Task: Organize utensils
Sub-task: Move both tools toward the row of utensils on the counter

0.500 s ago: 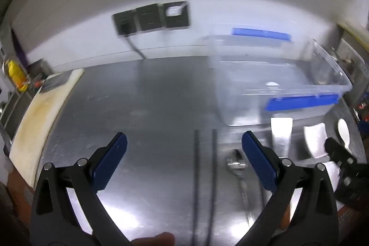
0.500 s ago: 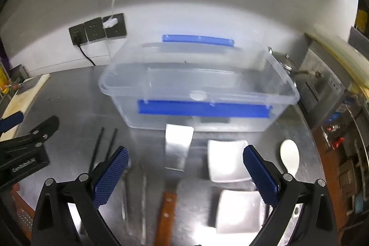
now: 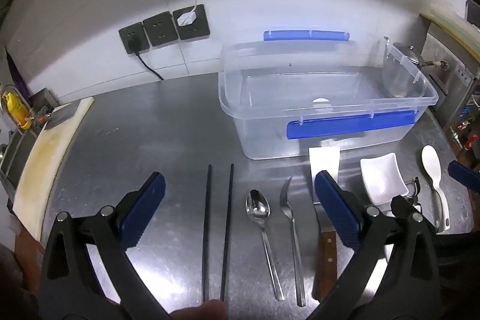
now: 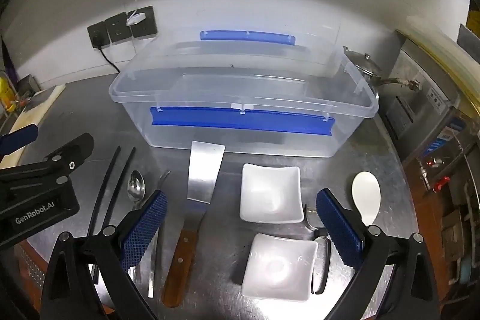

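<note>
here, the utensils are lying in a row on the steel counter point(image 3: 150, 125), in front of the clear plastic bin point(image 3: 327, 98) with blue latches. from left to right in the left wrist view: two black chopsticks point(image 3: 217, 230) lying side by side, a metal spoon point(image 3: 261, 218), a metal fork point(image 3: 292, 218), and a wood-handled spatula point(image 4: 198, 200) whose flat blade is reaching almost to the bin's front wall. further right, two square white dishes point(image 4: 271, 192) are sitting one behind the other, with a white rice paddle point(image 4: 366, 197) beyond them and a dark-handled tool, partly hidden, lying between dishes and paddle. the bin is sitting open and looks to be holding nothing but a small white sticker.

the left gripper point(image 3: 240, 203) is hovering over the chopsticks and spoon, its blue pads spread wide and gripping nothing. the right gripper point(image 4: 240, 212) is hanging above the spatula and dishes, likewise spread apart and holding nothing.

a cutting board point(image 3: 45, 164) is lying along the counter's left edge, and wall sockets point(image 3: 163, 29) are sitting behind.
</note>
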Motion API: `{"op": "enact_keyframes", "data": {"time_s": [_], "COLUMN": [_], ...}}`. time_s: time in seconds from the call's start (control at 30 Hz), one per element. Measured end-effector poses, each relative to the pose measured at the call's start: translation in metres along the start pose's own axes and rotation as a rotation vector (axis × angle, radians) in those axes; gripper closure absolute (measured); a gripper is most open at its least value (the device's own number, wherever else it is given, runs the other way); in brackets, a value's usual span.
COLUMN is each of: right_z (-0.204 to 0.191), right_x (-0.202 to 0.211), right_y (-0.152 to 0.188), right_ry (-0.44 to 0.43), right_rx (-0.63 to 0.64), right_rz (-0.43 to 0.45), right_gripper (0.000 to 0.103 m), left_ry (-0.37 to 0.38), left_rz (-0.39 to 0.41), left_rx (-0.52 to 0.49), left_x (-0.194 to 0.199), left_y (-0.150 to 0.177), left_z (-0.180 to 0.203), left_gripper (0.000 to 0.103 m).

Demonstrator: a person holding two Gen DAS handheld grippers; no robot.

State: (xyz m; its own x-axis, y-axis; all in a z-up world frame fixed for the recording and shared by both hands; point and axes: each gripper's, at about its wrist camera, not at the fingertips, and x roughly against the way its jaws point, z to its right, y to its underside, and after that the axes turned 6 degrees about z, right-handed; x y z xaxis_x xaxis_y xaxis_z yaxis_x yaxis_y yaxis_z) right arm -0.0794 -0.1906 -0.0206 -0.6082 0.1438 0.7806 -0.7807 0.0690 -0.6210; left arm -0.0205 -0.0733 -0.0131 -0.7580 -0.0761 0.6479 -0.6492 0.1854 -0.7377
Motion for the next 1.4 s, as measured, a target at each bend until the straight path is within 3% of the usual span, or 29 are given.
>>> {"op": "enact_keyframes", "data": {"time_s": [0.1,0.4,1.4], "right_z": [-0.001,-0.006,-0.005], "right_x": [0.000,-0.004,-0.009], "right_y": [-0.002,0.001,0.009], "right_ry": [-0.020,-0.027,0.008], "right_rx": [0.000,0.005,-0.012], "right_rz": [0.006,-0.024,-0.077], "right_gripper": [0.004,0.004,0.004], "left_ry": [0.007,0.099,0.120], "left_rz": [-0.003,-0.009,-0.049], "left_rx": [-0.010,-0.007,-0.022], "left_x": [0.003,0.015,0.010], "left_y": [0.000,0.001,0.009], "left_z": [0.014,-0.028,-0.019], "left_gripper": [0.007,0.007,0.007]}}
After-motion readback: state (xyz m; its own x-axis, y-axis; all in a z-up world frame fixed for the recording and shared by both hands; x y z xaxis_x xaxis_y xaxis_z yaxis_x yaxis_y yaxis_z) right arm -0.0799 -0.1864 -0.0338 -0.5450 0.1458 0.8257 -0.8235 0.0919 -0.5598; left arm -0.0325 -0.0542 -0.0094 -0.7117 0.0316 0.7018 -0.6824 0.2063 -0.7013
